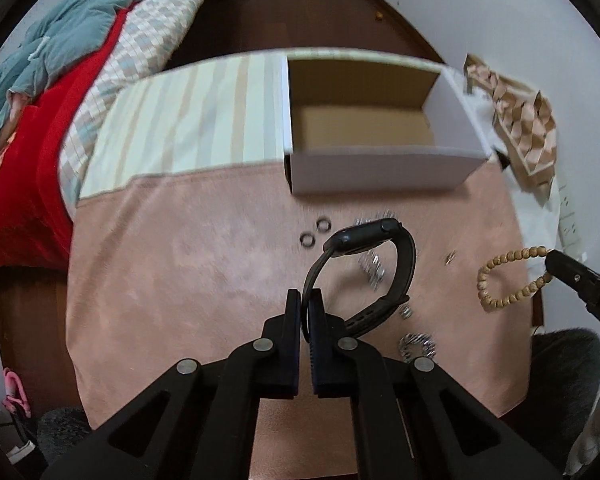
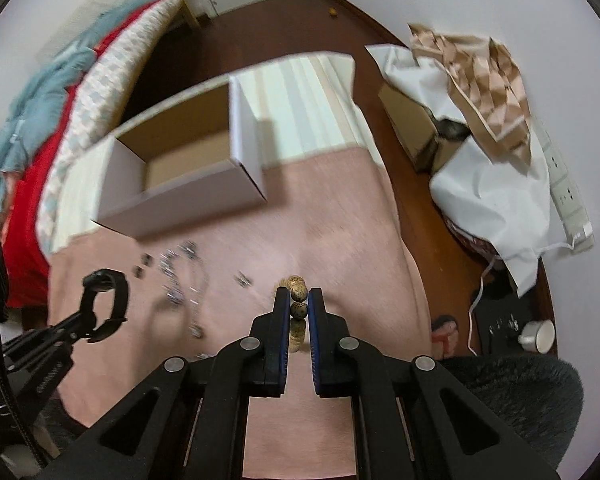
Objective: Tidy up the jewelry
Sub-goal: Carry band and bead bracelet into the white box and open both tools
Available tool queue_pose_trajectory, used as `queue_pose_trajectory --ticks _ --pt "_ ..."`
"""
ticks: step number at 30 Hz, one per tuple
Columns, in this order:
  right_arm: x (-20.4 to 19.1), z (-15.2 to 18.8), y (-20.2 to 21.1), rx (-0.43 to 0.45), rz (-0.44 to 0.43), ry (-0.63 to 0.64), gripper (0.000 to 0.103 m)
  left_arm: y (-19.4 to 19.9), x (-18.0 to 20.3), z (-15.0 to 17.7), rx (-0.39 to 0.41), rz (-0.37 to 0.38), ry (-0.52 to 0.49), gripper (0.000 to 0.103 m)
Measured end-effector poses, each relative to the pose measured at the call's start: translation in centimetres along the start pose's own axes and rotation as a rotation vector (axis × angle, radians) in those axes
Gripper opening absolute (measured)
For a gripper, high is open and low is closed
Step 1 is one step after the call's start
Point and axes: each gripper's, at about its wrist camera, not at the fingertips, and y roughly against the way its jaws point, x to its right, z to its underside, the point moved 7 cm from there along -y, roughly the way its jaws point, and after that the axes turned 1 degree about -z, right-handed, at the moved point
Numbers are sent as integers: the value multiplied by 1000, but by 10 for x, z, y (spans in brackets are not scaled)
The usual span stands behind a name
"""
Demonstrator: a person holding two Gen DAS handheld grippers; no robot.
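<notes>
The left gripper [image 1: 306,300] pinches the thin strap of the black watch [image 1: 364,240], which could slip and fall. The right gripper [image 2: 299,300] squeezes the bead bracelet [image 2: 296,286]. Both hang above the pink cloth [image 1: 180,260]. The far box [image 1: 380,172] looks empty; 2 rings [image 1: 314,232] lie near it.

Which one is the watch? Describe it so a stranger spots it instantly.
Start at the open cardboard box on the pink cloth. Just in front of it, the left gripper pinches the black watch by its strap. Unlike the silver rings nearby, it's a large dark loop.
</notes>
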Motion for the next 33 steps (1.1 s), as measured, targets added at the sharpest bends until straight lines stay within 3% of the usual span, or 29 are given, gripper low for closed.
queue_pose_trajectory --ticks 8,15,22,26,28,33 --pt "-30 -51 48 111 -79 35 9 41 16 -63 101 13 24 1" --pt "-64 -110 66 175 -136 87 9 39 14 -115 128 19 43 1" --pt "-89 -151 18 112 -134 129 9 -1 15 -151 63 48 38 2" --pt "-94 -156 -19 44 -143 141 9 -28 16 -156 6 75 36 2" --pt "-94 -155 -35 20 -147 146 9 -39 17 -158 -18 93 48 9" --pt "-97 -154 -60 -40 -177 164 10 -51 18 -159 -63 100 71 12"
